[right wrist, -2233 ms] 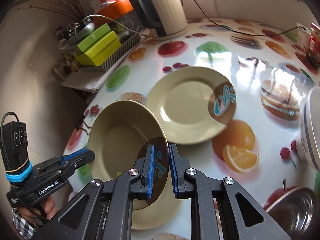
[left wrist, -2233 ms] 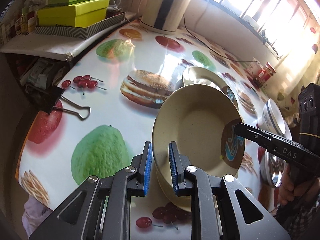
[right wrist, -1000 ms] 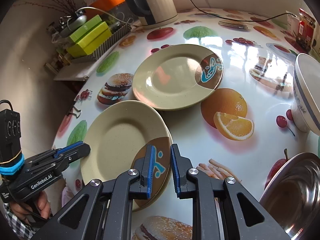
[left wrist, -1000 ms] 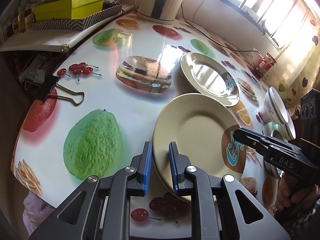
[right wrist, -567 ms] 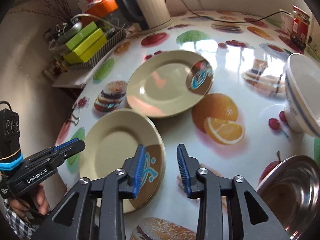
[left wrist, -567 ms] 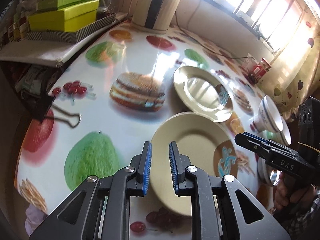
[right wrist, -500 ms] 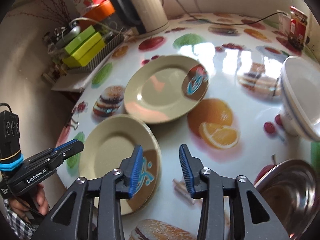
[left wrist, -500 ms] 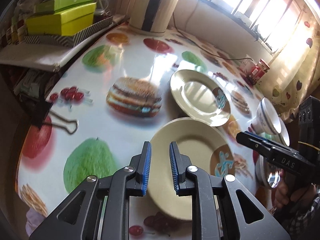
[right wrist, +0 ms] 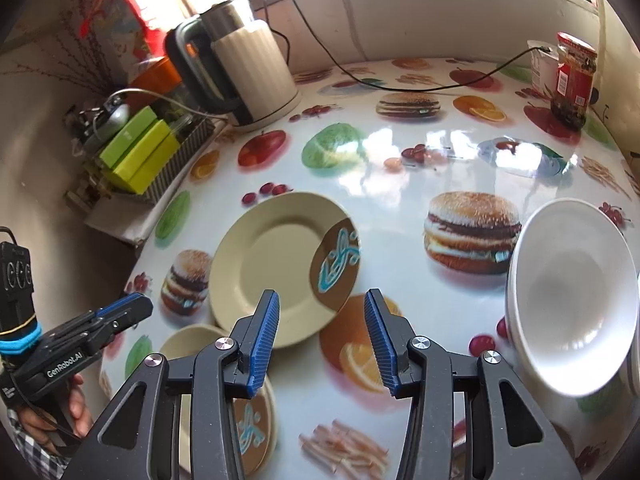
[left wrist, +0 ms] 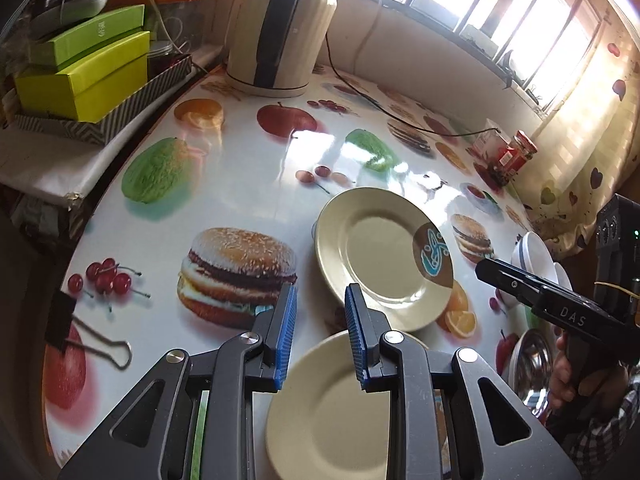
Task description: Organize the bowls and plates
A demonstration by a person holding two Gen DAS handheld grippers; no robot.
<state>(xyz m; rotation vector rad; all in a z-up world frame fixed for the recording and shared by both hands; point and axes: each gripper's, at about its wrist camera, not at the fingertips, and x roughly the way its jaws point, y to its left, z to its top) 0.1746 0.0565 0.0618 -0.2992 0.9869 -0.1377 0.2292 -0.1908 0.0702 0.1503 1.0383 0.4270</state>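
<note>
A beige plate with a brown patch (left wrist: 380, 256) (right wrist: 280, 264) lies flat on the printed table. A second beige plate (left wrist: 332, 408) (right wrist: 256, 416), set on another, lies near the table's front edge, below both grippers. My left gripper (left wrist: 320, 336) is open and empty above the near plate's rim. My right gripper (right wrist: 320, 336) is open and empty, raised over the gap between the two plates. A white bowl (right wrist: 572, 304) (left wrist: 532, 252) stands tilted at the right.
A cream kettle (left wrist: 276, 28) (right wrist: 248, 76) with its cable stands at the back. Green boxes (left wrist: 80, 68) sit at the left, a binder clip (left wrist: 84, 332) at the left edge, a red jar (right wrist: 572, 76) at the back right, a steel bowl (left wrist: 528, 364) at the right.
Both grippers let go of the near plate, now lying on the stack. Both have opened, lifted and pulled back, the right one opening wider.
</note>
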